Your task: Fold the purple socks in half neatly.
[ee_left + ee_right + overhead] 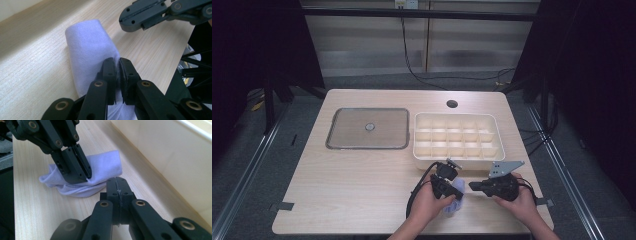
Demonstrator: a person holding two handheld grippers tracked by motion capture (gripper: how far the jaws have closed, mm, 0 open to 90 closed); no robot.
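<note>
Pinching an edge of the pale lilac folded cloth (87,50), the left gripper (117,61) keeps it on the light wooden table (362,185). The right gripper (117,181), jaws together and empty, is just beside its right end, before the cream divided plastic tray (457,137).

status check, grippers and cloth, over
Left gripper shut on cloth, pinching its edge. Right gripper shut, empty, beside the cloth. Cloth folded on table, just short of the tray. Nothing in the way.
</note>
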